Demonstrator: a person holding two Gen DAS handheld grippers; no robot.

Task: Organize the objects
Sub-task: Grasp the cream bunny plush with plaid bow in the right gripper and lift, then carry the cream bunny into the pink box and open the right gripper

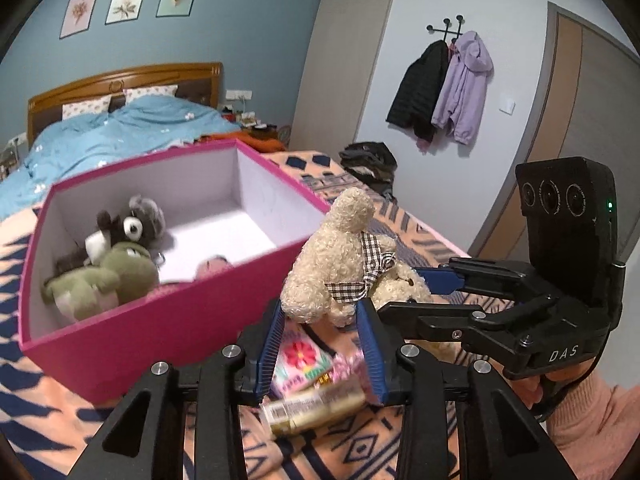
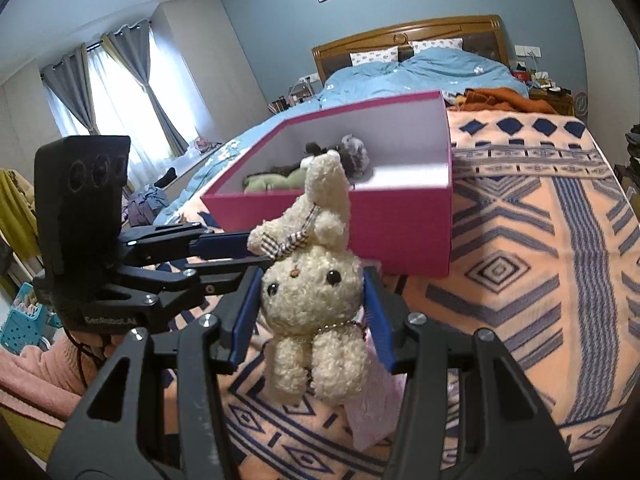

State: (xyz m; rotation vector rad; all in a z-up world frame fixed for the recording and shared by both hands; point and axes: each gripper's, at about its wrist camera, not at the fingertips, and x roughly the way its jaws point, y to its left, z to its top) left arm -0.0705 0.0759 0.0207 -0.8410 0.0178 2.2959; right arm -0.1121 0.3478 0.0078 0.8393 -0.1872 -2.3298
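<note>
The cream bunny (image 2: 308,300) hangs above the bed (image 2: 520,240), in front of the pink box (image 2: 360,220). The right gripper (image 2: 308,312) clamps its head between blue jaws, paws dangling below. The left gripper (image 1: 320,332) has its jaws clenched on the bunny's ear (image 1: 304,292), reaching in from the side.

Rabbit toy (image 2: 308,300) before box (image 2: 360,224); plush animals (image 1: 116,264) in box; box on blanket (image 2: 540,240).

cream plush rabbit (image 2: 308,292) | hanging upright, checked bow on ear | lying before open pink box (image 2: 400,232) on bed
</note>
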